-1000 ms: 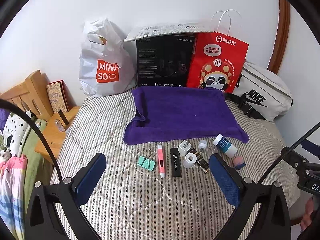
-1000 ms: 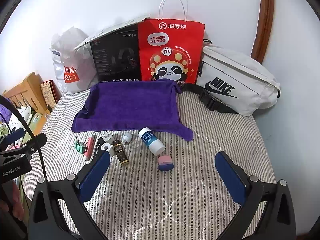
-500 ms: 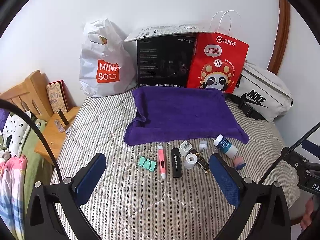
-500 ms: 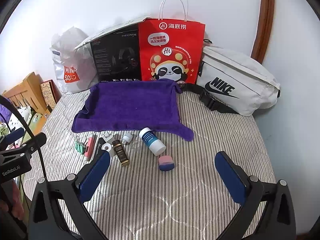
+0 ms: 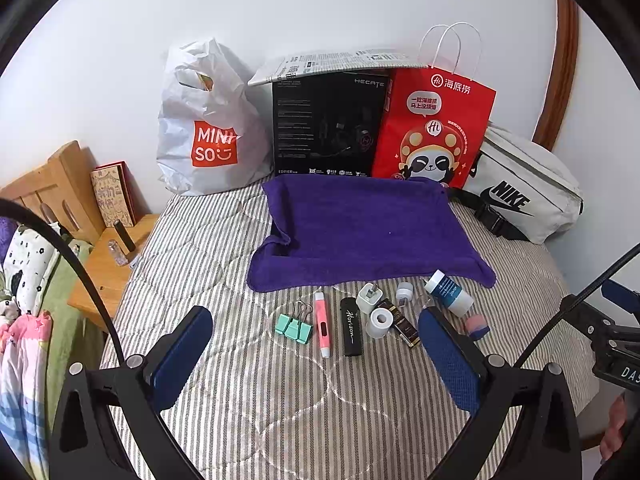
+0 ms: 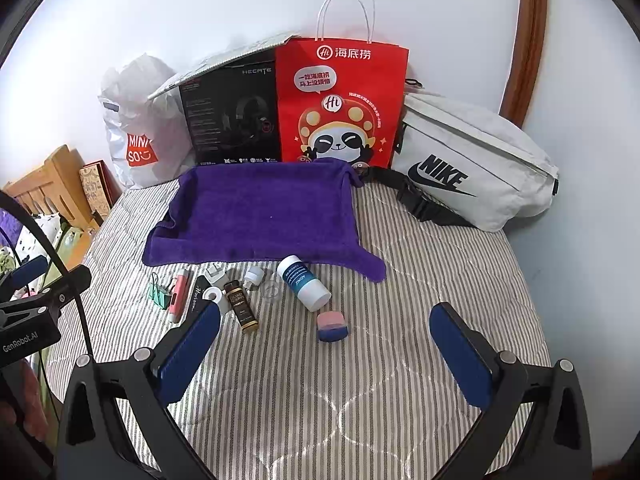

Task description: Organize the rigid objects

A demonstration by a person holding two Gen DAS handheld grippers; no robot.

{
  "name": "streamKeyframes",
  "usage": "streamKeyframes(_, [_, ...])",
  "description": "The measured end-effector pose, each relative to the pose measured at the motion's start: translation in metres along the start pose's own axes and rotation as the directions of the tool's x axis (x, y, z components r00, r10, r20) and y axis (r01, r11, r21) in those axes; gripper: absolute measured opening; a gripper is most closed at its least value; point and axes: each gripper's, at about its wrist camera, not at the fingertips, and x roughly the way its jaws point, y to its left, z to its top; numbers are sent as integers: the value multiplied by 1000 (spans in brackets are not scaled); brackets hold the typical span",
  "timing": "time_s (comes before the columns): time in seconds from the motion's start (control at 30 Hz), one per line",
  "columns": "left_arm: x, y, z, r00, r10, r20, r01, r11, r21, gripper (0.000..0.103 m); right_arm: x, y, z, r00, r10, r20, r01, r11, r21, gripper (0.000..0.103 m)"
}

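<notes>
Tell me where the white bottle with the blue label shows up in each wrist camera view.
Left wrist: the white bottle lies at right of centre, just off the purple towel's right front corner.
Right wrist: the bottle lies near centre, below the towel's front edge.
Shared landmark: the red paper bag behind the towel.

Barely any change
Only the left claw (image 5: 316, 354) sits a touch farther in; the purple towel (image 5: 360, 232) appears slightly lower.
</notes>
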Motion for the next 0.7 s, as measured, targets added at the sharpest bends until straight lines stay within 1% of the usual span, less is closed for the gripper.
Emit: streamKeyframes(0.7, [-4, -2, -5, 1000, -7, -3, 7, 1000, 8, 103, -4, 0, -1, 1000, -10, 4, 10, 1000, 2, 103])
